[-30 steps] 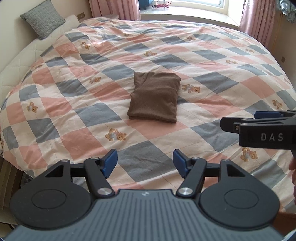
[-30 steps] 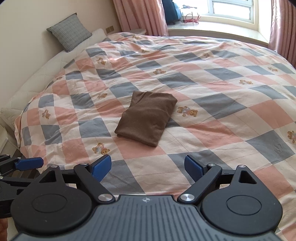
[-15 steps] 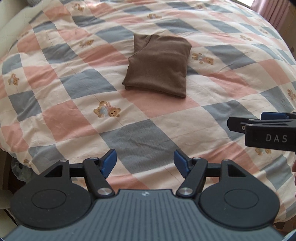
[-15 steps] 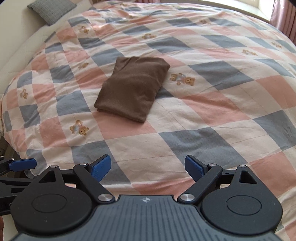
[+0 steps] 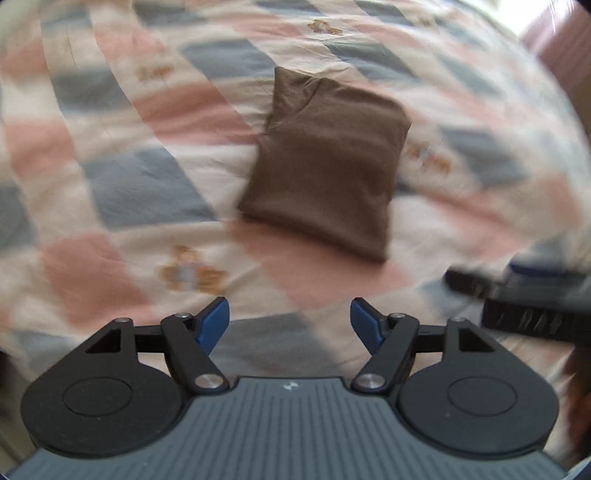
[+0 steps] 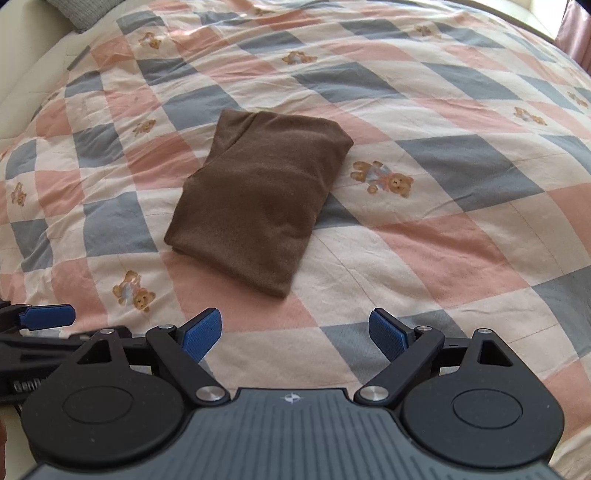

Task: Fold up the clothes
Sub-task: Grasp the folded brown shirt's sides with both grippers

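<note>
Garment [image 6: 258,199]: brown, folded into a thick rectangle, lying flat on the quilt [image 6: 424,236]; one long edge shows a rolled fold toward its far left corner.
Garment position: mid-bed, ahead of both grippers and apart from them; nothing touches it.
Quilt: checked in pink, grey-blue and cream, with small teddy-bear prints; a bear [image 6: 384,179] sits just right of the garment, another [image 6: 135,291] near its near-left corner.
Left gripper [image 5: 290,325]: jaws spread wide, blue pads empty, held above the quilt short of the garment's near edge; its view is blurred.
Right gripper [image 6: 295,334]: jaws spread wide, holding nothing, above the quilt just short of the garment's near corner.
Side by side: the left gripper's blue fingertip shows at the left edge of the right wrist view; the right gripper appears as a dark, blurred shape at the right edge of the left wrist view.
Pillow [image 6: 83,11]: grey, at the far left corner of the bed.
</note>
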`<state>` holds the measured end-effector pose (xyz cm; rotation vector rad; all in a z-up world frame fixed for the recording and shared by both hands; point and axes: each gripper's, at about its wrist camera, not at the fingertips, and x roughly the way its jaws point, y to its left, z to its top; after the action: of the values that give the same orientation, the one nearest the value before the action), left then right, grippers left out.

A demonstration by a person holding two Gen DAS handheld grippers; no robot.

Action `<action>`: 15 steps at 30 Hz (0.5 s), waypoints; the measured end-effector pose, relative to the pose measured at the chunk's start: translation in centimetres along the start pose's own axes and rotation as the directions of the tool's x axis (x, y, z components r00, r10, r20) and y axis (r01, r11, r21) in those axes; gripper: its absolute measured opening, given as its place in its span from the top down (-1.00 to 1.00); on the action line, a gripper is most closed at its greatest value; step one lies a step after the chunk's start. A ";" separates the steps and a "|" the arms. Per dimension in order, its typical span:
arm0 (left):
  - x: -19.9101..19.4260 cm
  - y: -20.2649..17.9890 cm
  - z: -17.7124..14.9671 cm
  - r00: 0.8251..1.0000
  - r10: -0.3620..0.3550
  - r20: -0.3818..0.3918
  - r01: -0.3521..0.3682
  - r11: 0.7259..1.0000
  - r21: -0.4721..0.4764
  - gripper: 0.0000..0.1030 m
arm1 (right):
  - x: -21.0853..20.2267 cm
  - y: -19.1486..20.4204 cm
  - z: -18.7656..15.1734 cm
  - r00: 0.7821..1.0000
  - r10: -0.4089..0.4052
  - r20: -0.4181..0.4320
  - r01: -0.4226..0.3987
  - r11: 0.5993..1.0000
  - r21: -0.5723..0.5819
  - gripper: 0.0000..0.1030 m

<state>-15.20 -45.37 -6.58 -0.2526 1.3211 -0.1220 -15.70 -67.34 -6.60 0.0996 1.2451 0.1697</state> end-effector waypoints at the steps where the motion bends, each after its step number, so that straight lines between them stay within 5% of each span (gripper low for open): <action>1: 0.9 1.3 0.6 0.997 -0.078 -0.009 0.076 0.992 -0.097 -0.45 | 0.5 -0.4 0.3 1.000 -0.007 -0.009 0.007 1.000 0.013 -0.73; 3: 3.0 4.1 1.0 0.979 -0.202 0.005 0.194 0.933 -0.303 -0.45 | 1.5 -1.5 0.8 0.999 -0.017 -0.029 0.018 0.999 0.042 -0.74; 7: 7.1 7.6 1.1 0.934 -0.341 0.105 0.337 0.747 -0.573 -0.44 | 3.8 -3.8 1.8 0.998 -0.001 -0.063 0.005 0.998 0.068 -0.74; 15: 11.6 7.1 -0.2 0.884 -0.364 0.293 0.466 0.658 -0.591 -0.44 | 8.0 -8.5 5.9 0.987 0.156 -0.043 -0.154 0.987 0.042 -0.73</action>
<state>-12.88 -41.21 -19.37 -1.1559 1.0903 -0.0231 -7.00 -74.15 -13.60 0.2274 1.2874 0.2843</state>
